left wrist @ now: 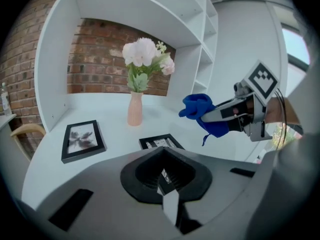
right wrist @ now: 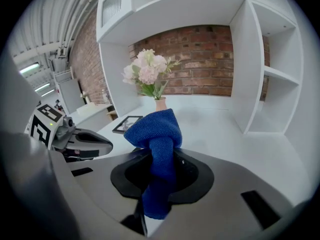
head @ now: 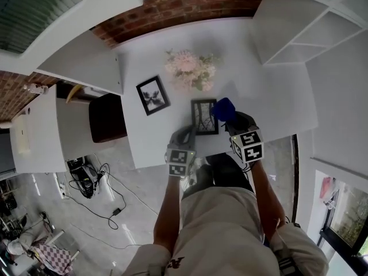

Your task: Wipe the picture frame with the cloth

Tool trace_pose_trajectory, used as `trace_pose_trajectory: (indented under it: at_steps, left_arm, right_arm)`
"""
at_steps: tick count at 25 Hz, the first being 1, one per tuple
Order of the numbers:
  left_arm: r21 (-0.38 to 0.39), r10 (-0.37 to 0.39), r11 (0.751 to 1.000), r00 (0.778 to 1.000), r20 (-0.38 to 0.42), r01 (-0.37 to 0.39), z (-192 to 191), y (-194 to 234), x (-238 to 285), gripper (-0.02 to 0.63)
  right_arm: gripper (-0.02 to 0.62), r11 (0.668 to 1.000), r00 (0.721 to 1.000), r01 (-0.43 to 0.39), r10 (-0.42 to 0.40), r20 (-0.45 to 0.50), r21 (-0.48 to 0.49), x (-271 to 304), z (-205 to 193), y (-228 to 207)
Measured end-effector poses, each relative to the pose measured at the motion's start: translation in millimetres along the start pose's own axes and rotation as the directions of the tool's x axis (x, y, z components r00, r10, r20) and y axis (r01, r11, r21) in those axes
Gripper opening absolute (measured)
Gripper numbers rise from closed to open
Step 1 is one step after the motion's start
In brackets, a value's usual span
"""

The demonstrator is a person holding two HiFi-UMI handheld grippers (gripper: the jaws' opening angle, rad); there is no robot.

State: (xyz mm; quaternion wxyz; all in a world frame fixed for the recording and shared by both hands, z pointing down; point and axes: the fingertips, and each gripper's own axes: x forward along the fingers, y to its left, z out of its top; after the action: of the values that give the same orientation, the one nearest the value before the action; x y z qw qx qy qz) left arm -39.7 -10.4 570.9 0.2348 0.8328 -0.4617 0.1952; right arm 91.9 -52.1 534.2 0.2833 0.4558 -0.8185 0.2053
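Observation:
A small black picture frame [head: 204, 116] sits on the white table [head: 264, 108] just ahead of both grippers. Its near edge [left wrist: 161, 142] runs in between the jaws of my left gripper [left wrist: 167, 184], which looks shut on it at the lower left corner [head: 187, 132]. My right gripper [head: 229, 119] is shut on a bunched blue cloth [right wrist: 155, 131]. The cloth [head: 222, 107] hangs just above the frame's right edge; whether it touches is unclear. In the left gripper view the cloth [left wrist: 202, 109] is in the air to the right.
A second, larger black frame [head: 153, 95] lies flat to the left. A pink vase of pale flowers [head: 190, 68] stands behind both frames. White shelving [head: 299, 27] rises at the table's right and back. A dark stool [head: 107, 117] and floor cables [head: 86, 174] are left of the table.

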Motion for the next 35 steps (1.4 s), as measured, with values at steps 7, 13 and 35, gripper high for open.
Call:
trace_pose_trajectory:
  at_steps: [7, 13, 35]
  left_arm:
    - [-0.003, 0.001, 1.0, 0.996, 0.088, 0.0, 40.2, -6.8, -33.6, -0.003]
    - [0.02, -0.005, 1.0, 0.987, 0.164, 0.002, 79.1, -11.3, -60.0, -0.003]
    - [0.136, -0.046, 0.991, 0.907, 0.418, -0.012, 207.0, -42.8, -157.0, -0.002]
  right_arm:
    - [0.075, 1.0, 0.995, -0.017, 0.017, 0.097, 0.001, -37.6, 37.3, 18.2]
    - [0.075, 1.0, 0.983, 0.017, -0.014, 0.181, -0.013, -65.0, 70.2, 24.5]
    - [0.055, 0.986, 0.898, 0.014, 0.06, 0.436, -0.164, -150.1, 176.8, 78.1]
